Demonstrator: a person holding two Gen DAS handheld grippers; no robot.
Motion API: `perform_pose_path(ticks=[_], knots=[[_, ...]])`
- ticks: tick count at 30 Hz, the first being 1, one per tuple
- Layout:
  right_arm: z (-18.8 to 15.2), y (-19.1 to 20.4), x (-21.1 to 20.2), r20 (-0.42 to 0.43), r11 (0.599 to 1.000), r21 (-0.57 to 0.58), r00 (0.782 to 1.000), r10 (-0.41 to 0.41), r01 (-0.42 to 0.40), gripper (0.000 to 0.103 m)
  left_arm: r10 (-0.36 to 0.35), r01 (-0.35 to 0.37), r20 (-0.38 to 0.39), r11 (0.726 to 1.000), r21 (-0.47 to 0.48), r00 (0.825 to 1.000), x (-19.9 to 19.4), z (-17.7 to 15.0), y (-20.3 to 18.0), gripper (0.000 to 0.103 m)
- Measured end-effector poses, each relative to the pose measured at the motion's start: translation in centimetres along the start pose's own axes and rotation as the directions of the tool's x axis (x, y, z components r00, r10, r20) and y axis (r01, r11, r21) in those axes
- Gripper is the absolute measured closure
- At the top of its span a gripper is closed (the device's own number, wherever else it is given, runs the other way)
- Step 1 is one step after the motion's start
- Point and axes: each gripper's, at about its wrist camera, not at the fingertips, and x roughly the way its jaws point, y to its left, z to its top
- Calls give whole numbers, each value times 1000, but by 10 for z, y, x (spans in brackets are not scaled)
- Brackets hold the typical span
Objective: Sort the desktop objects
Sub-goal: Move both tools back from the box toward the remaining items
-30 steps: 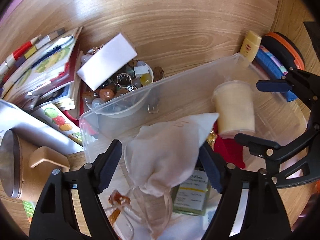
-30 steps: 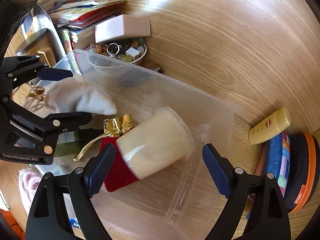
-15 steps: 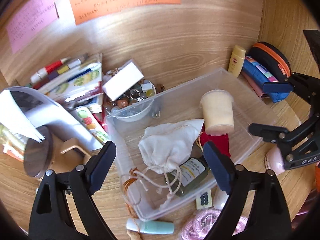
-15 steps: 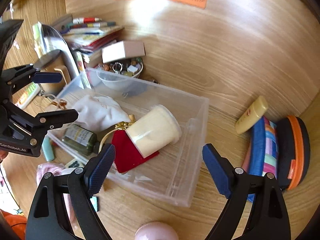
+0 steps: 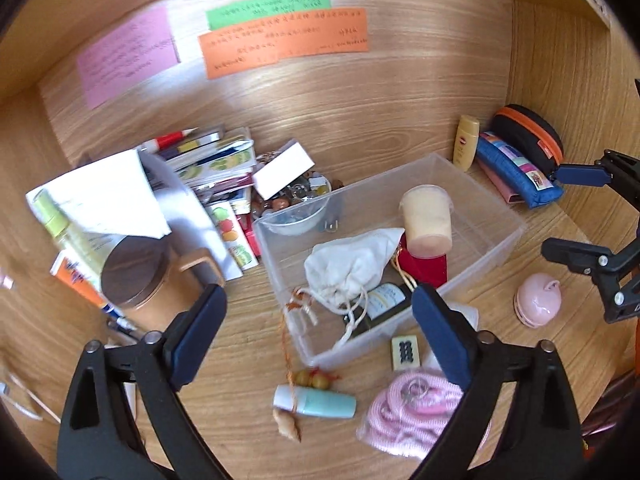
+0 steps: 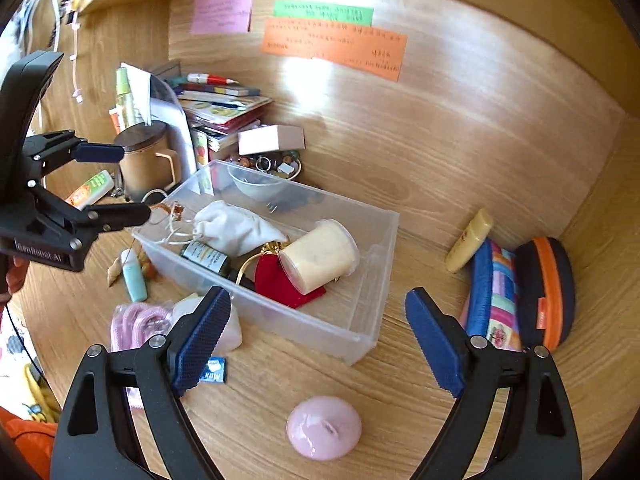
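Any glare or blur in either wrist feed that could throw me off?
Left wrist view: left edge smeared around the green bottle, and sunlight washes the back wall. Right wrist view: a glare patch below the orange note; the clear bin stays sharp. Both bend straight edges.

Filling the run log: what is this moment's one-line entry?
left gripper: jaws opening, empty | right gripper: open, empty | clear bin: white pouch, cream cup inside

The desk (image 6: 460, 184) is matt wood with visible grain. At centre, a clear plastic bin (image 6: 372, 280) holds a white cloth pouch (image 6: 236, 228). Lower middle, a pink dome (image 6: 324, 428) looks glossy and smooth. Upper-frame notes (image 6: 332, 46) are matt paper.
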Motion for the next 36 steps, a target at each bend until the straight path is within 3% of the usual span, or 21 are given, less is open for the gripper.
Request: perform_pose_path(ticks=[5, 13, 23, 36], knots=[[-14, 1, -7, 10, 1000, 26, 1000, 11, -11, 11, 24, -24, -3, 1000, -18, 1000, -9, -23, 9, 4], [-47, 1, 7, -47, 997, 71, 999, -10, 13, 11, 39, -44, -87, 997, -64, 995, 8, -59, 25, 4], [-70, -13, 15, -89, 991, 122, 995, -39, 50, 11, 0, -24, -179, 991, -131, 984, 41, -86, 38, 4], [-93, -29, 43, -179, 977, 207, 984, -5, 43, 11, -28, 26, -213, 1000, -11, 977, 65, -99, 17, 4]])
